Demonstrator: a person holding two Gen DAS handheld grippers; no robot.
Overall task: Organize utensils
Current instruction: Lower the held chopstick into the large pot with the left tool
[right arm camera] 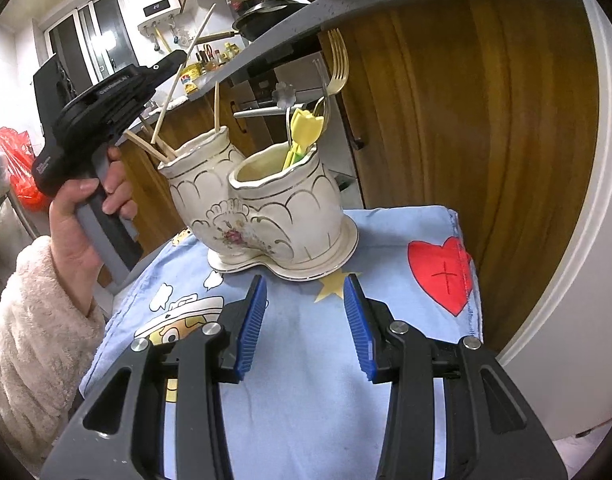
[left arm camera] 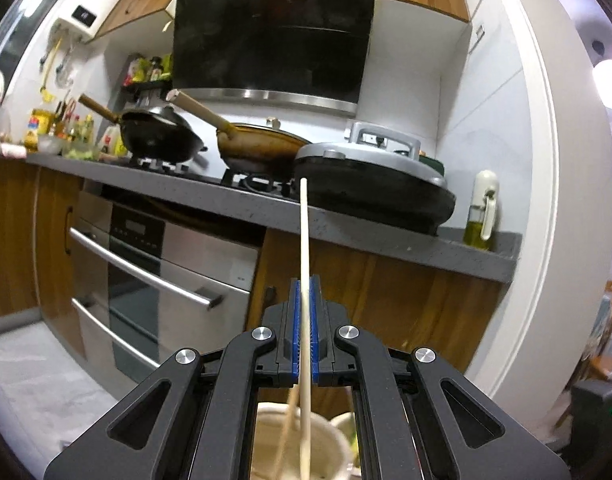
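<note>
My left gripper [left arm camera: 304,282] is shut on a pale wooden chopstick [left arm camera: 303,232] that runs up between its blue pads. In the right wrist view a hand holds that left gripper [right arm camera: 172,62] above and left of a cream ceramic twin-cup holder [right arm camera: 274,216]. The held chopstick [right arm camera: 186,60] slants down toward the left cup's mouth. That cup holds a few more chopsticks [right arm camera: 216,104]. The right cup holds a yellow plastic utensil [right arm camera: 304,128] and a gold fork [right arm camera: 337,64]. My right gripper [right arm camera: 304,320] stands open and holds nothing, just in front of the holder.
The holder stands on a blue cartoon cloth [right arm camera: 385,240] over a small table. A grey countertop [left arm camera: 345,224] with two woks [left arm camera: 162,136], an electric griddle [left arm camera: 377,184] and an oil bottle [left arm camera: 481,216] is ahead. An oven [left arm camera: 154,280] and wooden cabinet doors [right arm camera: 465,120] are below.
</note>
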